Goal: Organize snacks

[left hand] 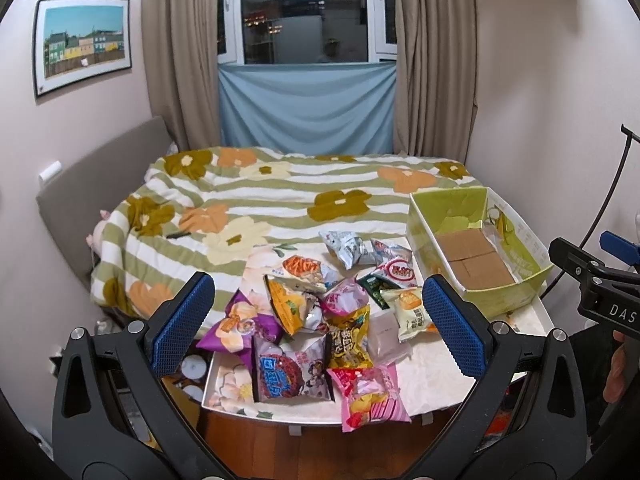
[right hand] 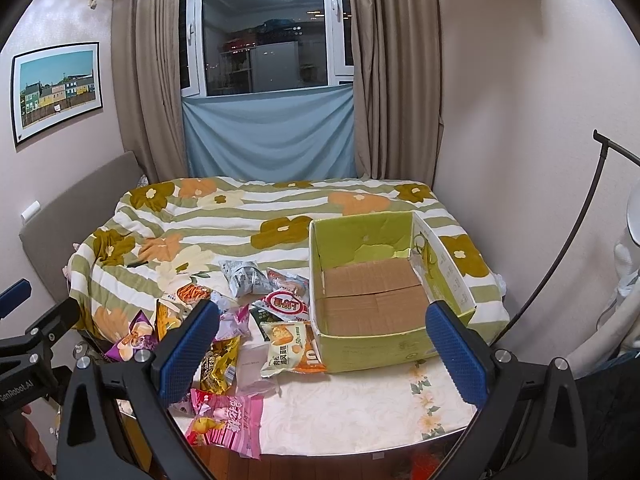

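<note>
Grippers (left hand: 318, 320) (right hand: 322, 348) level above snacks (left hand: 316, 320), jaws wide

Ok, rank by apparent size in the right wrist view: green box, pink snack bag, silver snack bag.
1. green box
2. pink snack bag, though it lies nearer the camera
3. silver snack bag, farther off, so its rank is unsure

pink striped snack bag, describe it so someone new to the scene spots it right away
Start at the green cardboard box on the white floral table, then look to the snack pile beside it. The pink striped snack bag lies at the pile's near end, overhanging the table edge, the only packet with pink and white stripes.
</note>
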`<state>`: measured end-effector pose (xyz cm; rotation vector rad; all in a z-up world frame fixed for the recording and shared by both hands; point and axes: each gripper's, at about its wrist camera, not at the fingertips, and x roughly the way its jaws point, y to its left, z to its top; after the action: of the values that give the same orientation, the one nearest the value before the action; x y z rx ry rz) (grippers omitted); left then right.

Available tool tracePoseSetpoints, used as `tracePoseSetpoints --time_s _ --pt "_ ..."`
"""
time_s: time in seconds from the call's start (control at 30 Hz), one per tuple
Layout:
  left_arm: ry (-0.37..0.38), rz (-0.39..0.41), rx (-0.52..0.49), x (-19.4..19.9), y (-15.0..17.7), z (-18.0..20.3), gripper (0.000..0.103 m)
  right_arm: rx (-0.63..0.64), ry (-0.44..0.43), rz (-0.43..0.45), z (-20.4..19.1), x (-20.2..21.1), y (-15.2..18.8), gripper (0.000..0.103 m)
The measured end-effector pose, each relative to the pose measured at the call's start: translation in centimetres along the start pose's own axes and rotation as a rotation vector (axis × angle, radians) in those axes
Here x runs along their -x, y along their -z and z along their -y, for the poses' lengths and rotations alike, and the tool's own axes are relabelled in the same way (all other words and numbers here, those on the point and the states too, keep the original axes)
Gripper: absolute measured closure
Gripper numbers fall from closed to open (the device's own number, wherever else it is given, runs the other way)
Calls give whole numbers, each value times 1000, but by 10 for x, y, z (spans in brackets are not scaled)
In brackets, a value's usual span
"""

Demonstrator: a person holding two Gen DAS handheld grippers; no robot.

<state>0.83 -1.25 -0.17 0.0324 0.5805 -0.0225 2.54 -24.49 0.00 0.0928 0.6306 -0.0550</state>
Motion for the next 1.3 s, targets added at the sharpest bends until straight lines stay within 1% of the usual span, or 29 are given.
tracePoseSetpoints --time_s 0.07,0.17,0.23,0.3,0.37,0.43,0.5,0.57,0.7,0.8,0.93,1.07,1.17,1.3 --pt "0 -31 19 -2 2 -3 1 1 -15 -19 3 -1 -3 0" --pt "-7 -88 50 -9 7 -8 0 11 -62 -73 6 -9 -3 0" --pt "-14 -142 75 -19 16 -14 0 9 -109 -120 8 -19 5 0" --pt "-1 -193 107 -33 28 -23 1 -3 -172 -175 9 -33 13 0" --pt "2 -246 124 -49 41 -31 1 -13 -235 -229 6 -51 27 0" --pt "23 -321 142 -71 57 -41 1 -22 -271 -291 0 -69 42 0" --pt "49 -379 156 -91 70 -48 1 -46 -309 -352 -6 -86 56 0" --pt "63 -419 173 -111 83 -56 1 -81 -354 -424 -12 -104 73 0" --pt "115 -501 200 -157 108 -69 1 -114 -399 -534 -31 -133 103 0" --pt "141 -541 186 -186 123 -74 1 -158 -423 -608 -41 -153 124 0" --pt "194 -592 172 -216 140 -76 1 -200 -436 -673 -54 -174 142 0" --pt "223 -617 156 -233 150 -75 1 -229 -445 -731 -66 -193 157 0" --pt "235 -633 145 -244 156 -74 1 -250 -476 -794 -74 -208 169 0" --pt "230 -642 109 -253 160 -69 1 -240 -447 -826 -81 -221 179 0"
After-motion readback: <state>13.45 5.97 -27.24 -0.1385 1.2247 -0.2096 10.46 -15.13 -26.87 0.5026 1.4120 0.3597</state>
